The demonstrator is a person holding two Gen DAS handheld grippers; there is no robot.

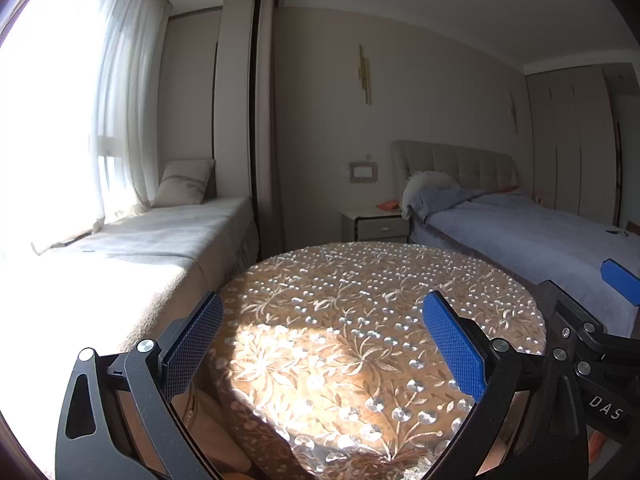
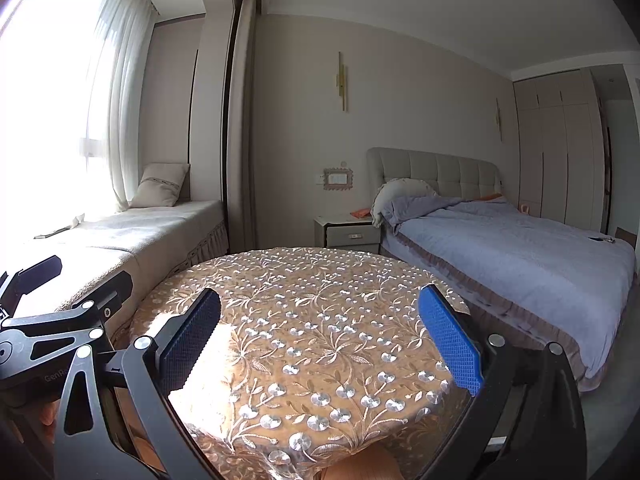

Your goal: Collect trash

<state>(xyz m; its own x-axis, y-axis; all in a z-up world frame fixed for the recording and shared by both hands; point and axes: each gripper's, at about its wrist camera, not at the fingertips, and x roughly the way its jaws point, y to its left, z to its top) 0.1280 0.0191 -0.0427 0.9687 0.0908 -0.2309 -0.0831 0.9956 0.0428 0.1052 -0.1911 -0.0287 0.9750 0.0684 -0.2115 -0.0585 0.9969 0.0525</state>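
Place: a home bedroom.
Landmark: bed (image 2: 500, 236) with tufted headboard (image 2: 436, 170).
Beside the bed: nightstand (image 2: 352, 232).
Left of the bed: cushioned window seat (image 2: 160, 224), sheer curtains (image 2: 116, 100).
Right of the bed: wardrobe (image 2: 560, 152).

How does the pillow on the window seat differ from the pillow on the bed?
The window-seat pillow is beige and square and leans upright against the wall; the bed pillow is pale grey and rounded. The window-seat pillow shows whole, while the blue blanket partly covers the bed pillow. Both lie far beyond the round table.
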